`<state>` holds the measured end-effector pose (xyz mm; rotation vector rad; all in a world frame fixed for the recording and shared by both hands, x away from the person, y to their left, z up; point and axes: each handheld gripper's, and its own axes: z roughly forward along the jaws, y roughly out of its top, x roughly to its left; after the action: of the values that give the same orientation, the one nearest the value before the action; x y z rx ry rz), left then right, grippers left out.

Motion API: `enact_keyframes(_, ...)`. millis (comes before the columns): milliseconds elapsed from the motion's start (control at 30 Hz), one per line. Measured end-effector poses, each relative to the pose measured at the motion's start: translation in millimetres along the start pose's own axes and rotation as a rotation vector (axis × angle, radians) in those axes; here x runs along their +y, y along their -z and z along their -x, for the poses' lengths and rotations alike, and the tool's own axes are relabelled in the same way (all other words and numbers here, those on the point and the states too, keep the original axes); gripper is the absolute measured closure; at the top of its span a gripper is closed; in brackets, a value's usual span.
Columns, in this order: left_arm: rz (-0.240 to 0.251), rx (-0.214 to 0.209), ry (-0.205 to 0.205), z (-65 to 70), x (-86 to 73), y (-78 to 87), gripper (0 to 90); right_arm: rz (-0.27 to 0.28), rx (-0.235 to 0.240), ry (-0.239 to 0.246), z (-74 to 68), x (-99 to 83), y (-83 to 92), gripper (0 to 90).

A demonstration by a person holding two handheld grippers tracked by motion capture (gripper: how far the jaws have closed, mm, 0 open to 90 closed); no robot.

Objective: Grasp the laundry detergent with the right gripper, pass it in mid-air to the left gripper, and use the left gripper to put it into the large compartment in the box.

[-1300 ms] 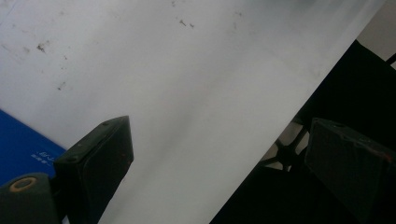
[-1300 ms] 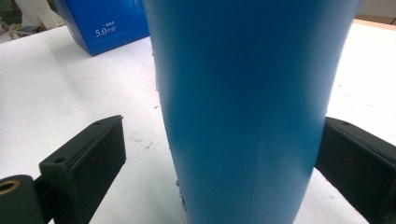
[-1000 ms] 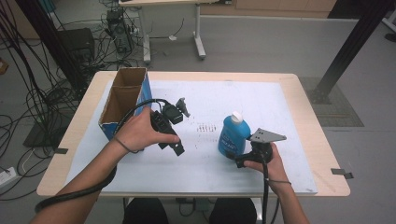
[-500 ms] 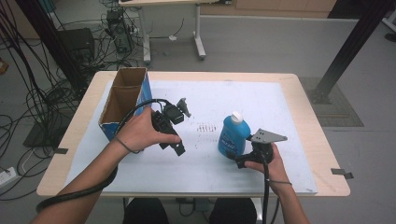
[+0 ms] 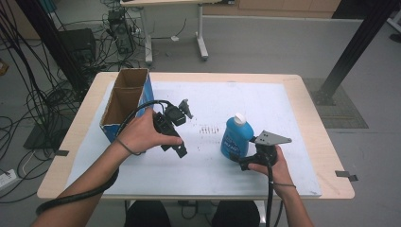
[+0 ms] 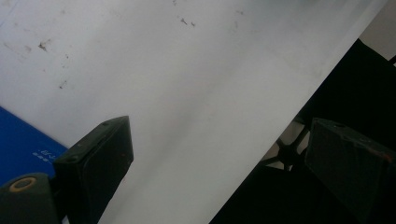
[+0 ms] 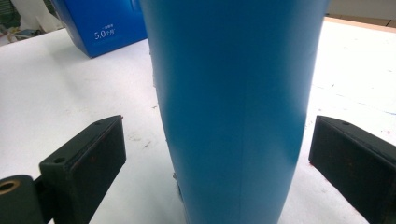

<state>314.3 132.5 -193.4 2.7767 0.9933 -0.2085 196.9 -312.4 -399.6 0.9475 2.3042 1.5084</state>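
Right claw [image 7: 217, 172] jaws apart, blue bottle [image 7: 233, 102] upright between them, not clamped. Left claw [image 6: 224, 172] also spread, empty over bench [image 6: 187, 93], box [image 5: 124, 101] just beside.

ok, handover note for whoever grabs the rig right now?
Right gripper: open, jaws on either side of the bottle, gaps both sides, not yet clamped.
Left gripper: open, empty, held over the sheet beside the box.
Bottle stands upright, cap on, mid-table. Box is open at the top, at the table's left edge.
Done: right gripper lined up on the bottle.
Left: close on the bottle and lift; probably to the box, but that is a guess.
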Motion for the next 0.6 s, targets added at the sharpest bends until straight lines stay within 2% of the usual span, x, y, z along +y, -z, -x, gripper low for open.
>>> enact_keyframes(600,-0.001,0.000,-0.006,0.9,1.5,0.2,7.9,0.005,0.000,-0.003,0.3,-1.5,1.2,3.6)
